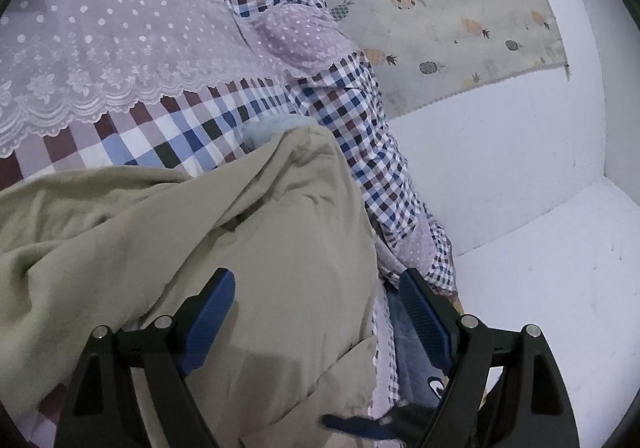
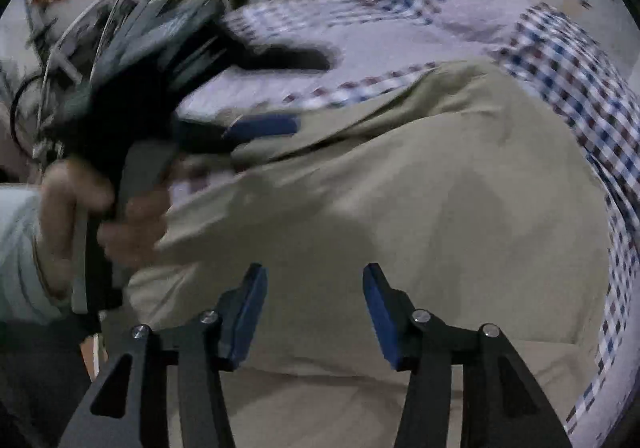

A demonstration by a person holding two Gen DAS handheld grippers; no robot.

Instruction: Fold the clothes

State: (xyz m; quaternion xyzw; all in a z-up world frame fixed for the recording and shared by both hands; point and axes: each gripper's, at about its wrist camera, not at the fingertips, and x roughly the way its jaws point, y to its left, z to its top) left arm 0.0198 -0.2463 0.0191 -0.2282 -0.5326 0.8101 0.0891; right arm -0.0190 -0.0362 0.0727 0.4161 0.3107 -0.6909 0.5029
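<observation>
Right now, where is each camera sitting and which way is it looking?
Left wrist: on the left tongs, looking down at the beige garment, checked bedcover and pineapple mat.
Right wrist: on the right tongs, facing the garment; the hand holding the left tongs shows.
Both share garment and bedcover.

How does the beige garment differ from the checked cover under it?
The beige garment is plain, one flat colour; the checked cover is patterned in blue, maroon and white squares with a dotted lace panel. The garment lies rumpled on top; the cover lies beneath it, reaching past its edges. Both are soft cloth.
</observation>
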